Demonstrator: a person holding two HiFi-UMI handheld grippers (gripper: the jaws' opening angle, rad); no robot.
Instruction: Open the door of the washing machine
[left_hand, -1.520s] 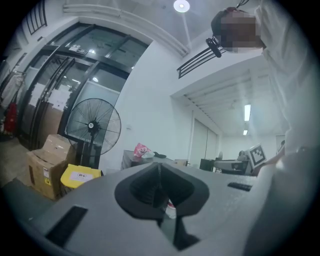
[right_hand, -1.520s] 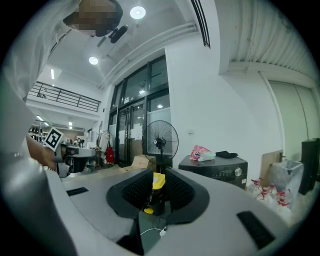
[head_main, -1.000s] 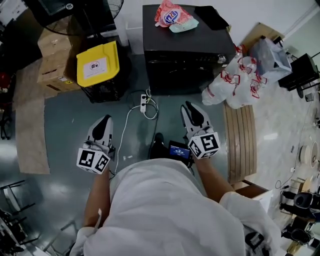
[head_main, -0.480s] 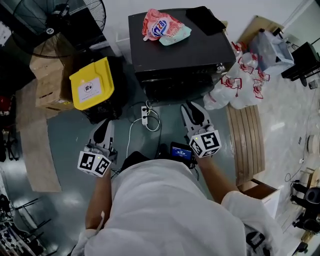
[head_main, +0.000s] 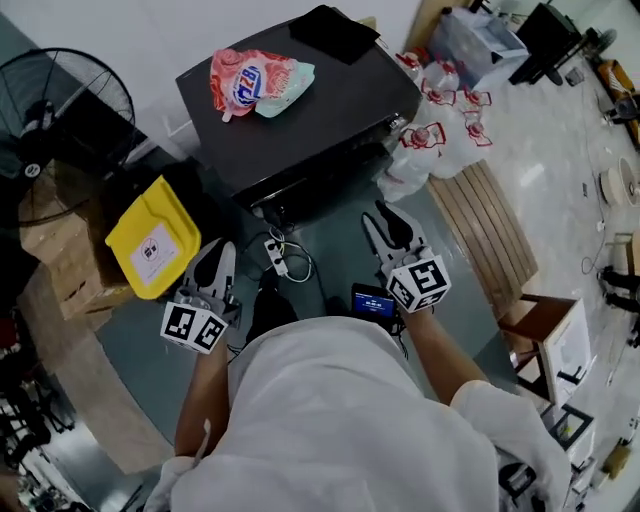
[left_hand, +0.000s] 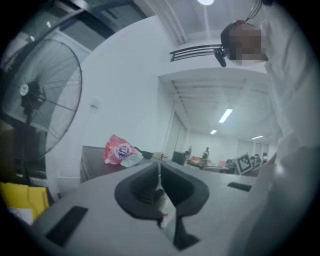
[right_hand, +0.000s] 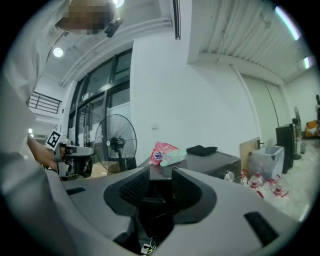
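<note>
Where your right fingers (right_hand: 135, 187) stand: apart and just been opening, with nothing between them; only the dark washing machine (head_main: 300, 110) shows through the gap.
Left fingers (left_hand: 142, 185): your tips meet, and nothing is held.
Right gripper (head_main: 385, 218): you hold it near the washing machine's front, toward the right corner, not touching it.
Left gripper (head_main: 222, 250): you hold it before the washing machine's left front corner, apart from it.
Washing machine: a black box ahead of you, its front turned toward you and in shadow; the door cannot be made out from above.
Pink bag (head_main: 248, 80): lying on the washing machine's top.
Flat black thing (head_main: 333, 32): at the far edge of the washing machine's top.
Power strip (head_main: 275, 255): on the floor just before the washing machine's front, between your two grippers.
Yellow bin (head_main: 150, 240): left of the washing machine.
Bottles (head_main: 440, 130): bundled at the washing machine's right side.
</note>
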